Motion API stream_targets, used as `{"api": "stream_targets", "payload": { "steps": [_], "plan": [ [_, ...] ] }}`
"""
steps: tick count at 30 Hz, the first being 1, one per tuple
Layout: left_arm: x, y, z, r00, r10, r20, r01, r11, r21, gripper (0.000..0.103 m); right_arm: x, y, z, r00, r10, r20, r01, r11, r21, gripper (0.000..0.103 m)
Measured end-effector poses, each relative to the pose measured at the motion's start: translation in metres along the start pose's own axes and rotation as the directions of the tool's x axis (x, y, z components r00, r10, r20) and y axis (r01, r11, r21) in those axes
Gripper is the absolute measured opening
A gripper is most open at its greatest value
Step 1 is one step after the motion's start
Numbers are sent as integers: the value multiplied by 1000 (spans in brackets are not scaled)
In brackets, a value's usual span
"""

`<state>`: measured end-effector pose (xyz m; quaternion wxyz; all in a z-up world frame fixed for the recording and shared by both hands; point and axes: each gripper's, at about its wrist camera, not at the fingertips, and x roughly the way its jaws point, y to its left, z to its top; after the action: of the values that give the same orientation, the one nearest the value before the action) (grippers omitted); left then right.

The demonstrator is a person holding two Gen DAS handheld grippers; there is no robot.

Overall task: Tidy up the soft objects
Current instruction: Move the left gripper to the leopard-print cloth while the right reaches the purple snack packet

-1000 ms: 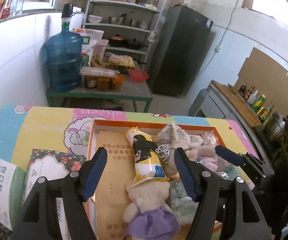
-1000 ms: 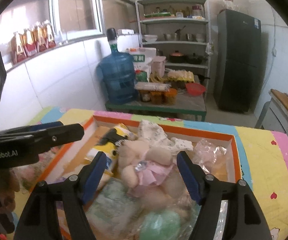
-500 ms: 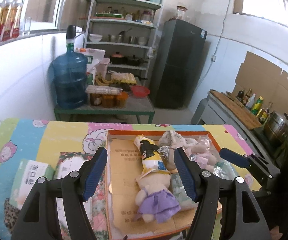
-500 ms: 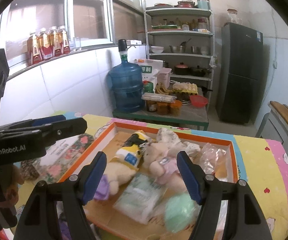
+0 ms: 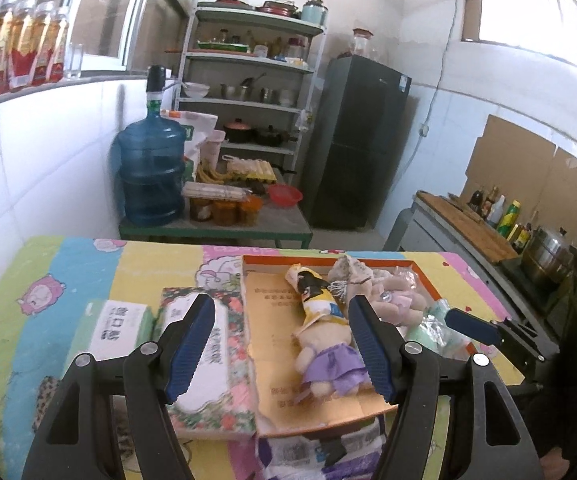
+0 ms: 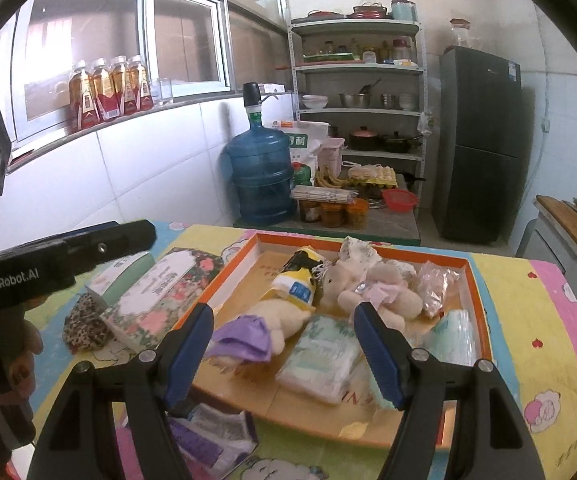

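Orange-rimmed box (image 6: 475,292) on table's right half, already loaded: purple-skirted plush (image 6: 264,326), pink plush (image 6: 372,288), tissue packs (image 6: 322,356), plastic bags. Judged mostly done.
Floral tissue box (image 6: 156,296), green pack (image 5: 118,326) outside, just beside box's left wall.
Leopard-print pouch (image 6: 86,324) near table's left edge; printed packet (image 6: 212,436) at near edge. Judged still to sort.
Left gripper (image 5: 280,344), right gripper (image 6: 284,354): jaws wide apart, nothing gripped, above table.

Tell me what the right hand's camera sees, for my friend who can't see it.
An orange-rimmed box on a cartoon tablecloth holds a bear in a purple dress, a pink bear and soft packets. The right gripper hangs open above it, empty.
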<state>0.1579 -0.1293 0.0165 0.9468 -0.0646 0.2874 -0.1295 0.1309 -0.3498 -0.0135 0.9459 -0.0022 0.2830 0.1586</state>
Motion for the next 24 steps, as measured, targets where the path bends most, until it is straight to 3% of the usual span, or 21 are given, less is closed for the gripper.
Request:
{"api": "stream_targets", "payload": {
  "steps": [7,16,22,24],
  "plan": [
    [-27,28,-13,1000,16,24,-16,1000,-16,71,-15,11,-16,1000,1,0,-1,1000,5,73],
    [-55,64,-40,999,14,38,-13,999,-38,71,-13,26,-53,992,89,-89,-94,994,-50,73],
    [-58,87,-55,999,39,22,-37,997,-72,71,1,29,-75,961,220,-170,-227,974,-18,73],
    [-60,96,-59,999,49,21,-47,995,-86,71,9,29,-80,958,209,-197,-216,976,-16,73]
  ]
}}
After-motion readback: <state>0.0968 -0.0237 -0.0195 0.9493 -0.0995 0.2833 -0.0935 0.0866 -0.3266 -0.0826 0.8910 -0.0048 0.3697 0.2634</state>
